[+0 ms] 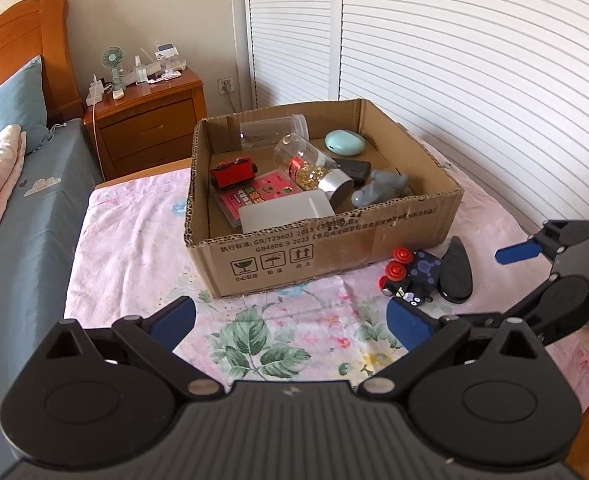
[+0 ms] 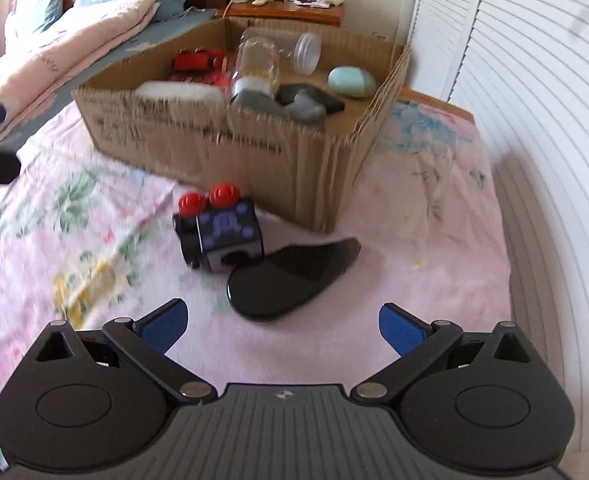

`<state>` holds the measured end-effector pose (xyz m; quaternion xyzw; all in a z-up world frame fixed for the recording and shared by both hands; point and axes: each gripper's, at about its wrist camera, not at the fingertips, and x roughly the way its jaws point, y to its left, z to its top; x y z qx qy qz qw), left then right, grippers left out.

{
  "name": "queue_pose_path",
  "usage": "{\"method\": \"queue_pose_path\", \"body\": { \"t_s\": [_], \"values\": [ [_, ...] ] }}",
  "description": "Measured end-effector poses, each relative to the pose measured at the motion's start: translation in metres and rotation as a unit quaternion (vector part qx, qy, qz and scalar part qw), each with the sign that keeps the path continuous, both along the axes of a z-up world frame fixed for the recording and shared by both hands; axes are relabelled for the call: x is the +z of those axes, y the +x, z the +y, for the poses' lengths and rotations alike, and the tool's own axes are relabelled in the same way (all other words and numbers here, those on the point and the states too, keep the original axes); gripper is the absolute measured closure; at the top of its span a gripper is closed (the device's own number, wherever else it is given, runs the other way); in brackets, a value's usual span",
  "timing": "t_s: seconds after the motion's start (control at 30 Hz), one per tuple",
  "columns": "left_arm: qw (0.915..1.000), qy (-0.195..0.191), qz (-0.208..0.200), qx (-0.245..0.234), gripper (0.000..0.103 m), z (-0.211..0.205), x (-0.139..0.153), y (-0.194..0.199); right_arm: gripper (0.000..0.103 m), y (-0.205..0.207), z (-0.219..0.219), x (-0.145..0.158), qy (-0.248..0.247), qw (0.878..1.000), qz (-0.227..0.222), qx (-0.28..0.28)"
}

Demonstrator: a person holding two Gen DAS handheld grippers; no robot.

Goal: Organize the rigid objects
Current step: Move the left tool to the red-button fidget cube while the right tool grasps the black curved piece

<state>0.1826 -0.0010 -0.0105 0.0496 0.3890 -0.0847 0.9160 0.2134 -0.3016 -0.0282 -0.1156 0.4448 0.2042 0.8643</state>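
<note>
Right gripper (image 2: 281,326): blue-padded fingers spread wide, nothing between them, low centre of the right wrist view and aimed at the two items outside the box (this view is motion-blurred).
Left gripper (image 1: 291,322): also gaping and empty, bottom centre of the left wrist view, facing the box front; my read is that it is waiting its turn.
Flat black teardrop-shaped plastic piece (image 2: 290,278): lies flat on the floral pink bedsheet (image 2: 374,344), centre frame just above the right fingers. Long axis runs lower left to upper right, rounded end toward the gripper, pointed tip toward the box corner.
Black toy cube with purple dots and two red knobs (image 2: 220,232): just left of the teardrop, seemingly touching it, tipped over with knobs toward the box.
Open brown cardboard box (image 1: 410,226): upper middle in both views, holding a red toy truck (image 1: 232,172), a clear jar with gold bits (image 1: 308,166), a mint oval case (image 1: 344,142) and a grey figure (image 1: 378,190), so these look already sorted.
Judgement: the teardrop seems next, being nearest the fingers; its thinness may make gripping awkward.
</note>
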Motion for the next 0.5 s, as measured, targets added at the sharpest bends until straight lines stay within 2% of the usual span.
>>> {"method": "queue_pose_path", "body": {
  "t_s": [0.5],
  "values": [
    [0.9998,-0.005,0.021,0.006,0.002,-0.002,-0.007,0.005,0.000,0.027,-0.002,-0.012,0.015,0.996,-0.028,0.080]
  ]
}}
